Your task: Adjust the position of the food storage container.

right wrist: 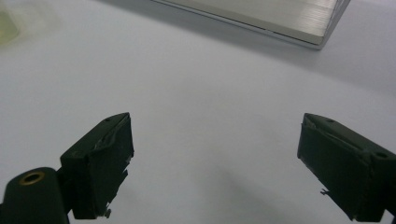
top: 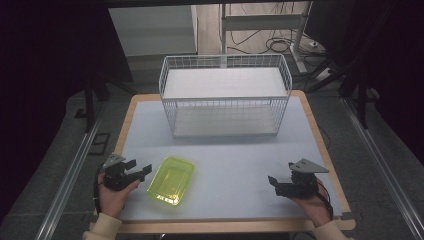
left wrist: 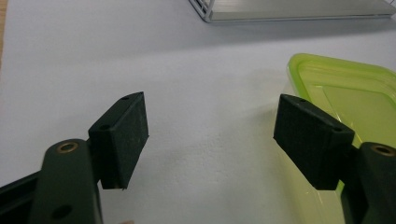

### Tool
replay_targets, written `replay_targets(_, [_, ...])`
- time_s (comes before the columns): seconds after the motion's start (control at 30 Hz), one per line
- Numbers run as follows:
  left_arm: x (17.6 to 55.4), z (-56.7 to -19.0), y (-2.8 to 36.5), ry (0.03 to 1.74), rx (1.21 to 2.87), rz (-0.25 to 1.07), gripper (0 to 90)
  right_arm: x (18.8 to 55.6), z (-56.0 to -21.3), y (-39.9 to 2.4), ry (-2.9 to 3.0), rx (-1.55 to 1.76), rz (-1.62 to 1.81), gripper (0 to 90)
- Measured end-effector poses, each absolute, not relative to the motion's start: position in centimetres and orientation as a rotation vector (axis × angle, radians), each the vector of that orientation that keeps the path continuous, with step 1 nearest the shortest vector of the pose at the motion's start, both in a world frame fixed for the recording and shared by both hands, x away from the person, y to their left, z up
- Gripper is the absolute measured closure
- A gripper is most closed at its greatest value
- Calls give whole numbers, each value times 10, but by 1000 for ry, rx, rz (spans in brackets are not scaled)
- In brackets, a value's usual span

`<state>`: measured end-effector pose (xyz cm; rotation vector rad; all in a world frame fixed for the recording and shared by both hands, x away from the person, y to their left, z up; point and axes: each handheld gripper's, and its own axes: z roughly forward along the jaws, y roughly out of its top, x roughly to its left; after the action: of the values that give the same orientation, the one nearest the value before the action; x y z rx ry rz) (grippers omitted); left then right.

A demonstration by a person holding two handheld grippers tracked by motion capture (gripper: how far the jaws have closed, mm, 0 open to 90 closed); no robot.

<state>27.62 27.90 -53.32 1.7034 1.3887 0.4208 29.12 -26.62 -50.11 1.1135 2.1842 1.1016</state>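
Left gripper (top: 141, 169): one, jaws wide apart, holding nothing, just left of the container.
Green container (top: 171, 180): one, translucent, on the table (top: 235, 165) near its front edge.
Wire basket (top: 224, 95): one, white, at the far side.
Right gripper (top: 274, 182): one, jaws wide, nothing between them.

Bare tabletop (top: 235, 160) before wire basket (top: 225, 95)

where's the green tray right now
In the high view the green tray lies on the table's near left part, just right of the open left gripper and in front of the wire basket.
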Motion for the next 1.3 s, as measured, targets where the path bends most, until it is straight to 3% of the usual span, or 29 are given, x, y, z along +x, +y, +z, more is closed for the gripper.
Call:
replay_targets(0.37, [272,-530,284,1385,1680,422,265,289,-500,-266,2172,1118,1094,115])
replay_targets(0.5, [268,-526,288,1362,1673,406,309,291,-498,-264,2165,1104,1097,119])
replay_targets(0.67, [266,-521,298,1345,1651,364,491,291,-500,-264,2176,1109,1080,121])
replay_targets(0.83, [268,-515,295,1338,1715,337,801,288,-498,-268,2155,1106,1068,132])
replay_targets(0.9, [267,-512,293,1318,1739,317,874,287,-497,-269,2145,1117,1061,132])
replay_targets(1.3, [242,-522,296,1297,1815,252,900,285,-501,-262,2177,1083,1037,132])
